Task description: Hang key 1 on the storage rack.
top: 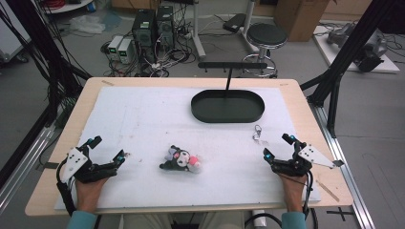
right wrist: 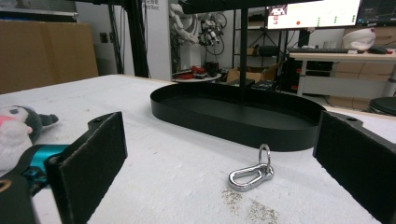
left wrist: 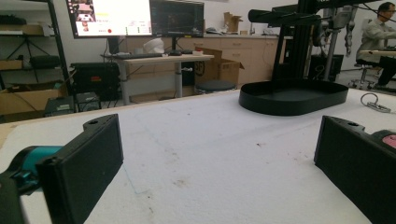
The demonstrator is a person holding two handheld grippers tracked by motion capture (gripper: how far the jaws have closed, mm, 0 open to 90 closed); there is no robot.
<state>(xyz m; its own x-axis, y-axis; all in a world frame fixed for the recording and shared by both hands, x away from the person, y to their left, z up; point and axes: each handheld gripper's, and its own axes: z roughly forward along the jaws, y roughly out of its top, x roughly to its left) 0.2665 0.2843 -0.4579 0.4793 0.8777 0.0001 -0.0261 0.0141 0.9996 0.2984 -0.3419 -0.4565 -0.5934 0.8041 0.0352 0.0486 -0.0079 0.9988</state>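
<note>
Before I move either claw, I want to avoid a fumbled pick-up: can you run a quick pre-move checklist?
1. Left claw open, nothing between its jaws: ok.
2. Right claw open, nothing held: ok.
3. Metal clip lies loose on the white mat, ahead of the right claw: ok.
4. Plush toy lies on the mat between both claws, untouched: ok.
5. Black tray empty: ok.
6. Clip's ring free to slip onto a hook: cannot tell.

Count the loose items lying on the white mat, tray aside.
2: a grey, black and pink plush toy at the mat's near centre, and a silver metal carabiner clip near the right side, just before the black oval tray.
</note>
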